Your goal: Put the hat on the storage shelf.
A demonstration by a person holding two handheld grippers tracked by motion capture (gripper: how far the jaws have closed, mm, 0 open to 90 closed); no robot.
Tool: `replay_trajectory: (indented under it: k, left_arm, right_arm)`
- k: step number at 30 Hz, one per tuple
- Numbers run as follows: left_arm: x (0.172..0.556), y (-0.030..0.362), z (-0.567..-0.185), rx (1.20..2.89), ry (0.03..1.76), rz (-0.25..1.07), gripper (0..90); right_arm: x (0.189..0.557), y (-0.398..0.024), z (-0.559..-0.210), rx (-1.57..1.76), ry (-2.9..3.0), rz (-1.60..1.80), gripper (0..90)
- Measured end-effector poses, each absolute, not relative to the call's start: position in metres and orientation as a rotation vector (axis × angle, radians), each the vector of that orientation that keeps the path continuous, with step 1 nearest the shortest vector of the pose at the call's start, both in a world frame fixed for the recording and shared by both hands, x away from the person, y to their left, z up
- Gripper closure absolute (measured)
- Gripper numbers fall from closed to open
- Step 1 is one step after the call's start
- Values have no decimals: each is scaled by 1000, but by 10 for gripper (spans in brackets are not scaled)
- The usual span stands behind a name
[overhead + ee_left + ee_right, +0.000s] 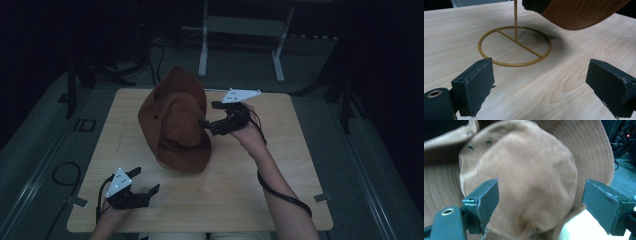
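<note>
Brown wide-brimmed fabric hat (175,120) sits tilted on a thin gold-coloured wire stand, over the middle of the light wooden table (280,170). Crown (524,187) faces the right gripper (212,125); stitched brim spreads behind and around it. Two small eyelets show on the crown's upper side in the right gripper view.

Right gripper: jaws spread wide, one on each side of the crown, crown directly ahead between them. High view puts the jaw tips at or very near the crown; contact cannot be told. Grey three-cornered plate (241,95) on top of it, hand behind, black cable trailing down along the forearm.

Left gripper (142,192): low at the near left part of the table, well apart from the hat, jaws spread with nothing between them. Just ahead of its fingers (477,82) lies the stand's round wire base (514,46), a ring with one crossbar and an upright rod rising from it. Hat brim (579,12) hangs above and beyond the ring, casting a shadow on the wood.
</note>
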State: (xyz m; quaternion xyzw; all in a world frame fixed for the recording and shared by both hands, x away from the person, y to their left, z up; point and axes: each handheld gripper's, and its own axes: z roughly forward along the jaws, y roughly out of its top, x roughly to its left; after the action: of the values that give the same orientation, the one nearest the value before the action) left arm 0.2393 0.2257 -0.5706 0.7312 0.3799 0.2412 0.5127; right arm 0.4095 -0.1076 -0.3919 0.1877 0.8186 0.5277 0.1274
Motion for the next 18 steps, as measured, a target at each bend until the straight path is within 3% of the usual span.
replay_trajectory:
  k: [18]
  left_arm:
    - [239, 224, -572, 1766, 908, 582, 88]
  right_arm:
    - [392, -168, -451, 660, 2373, 1510, 143]
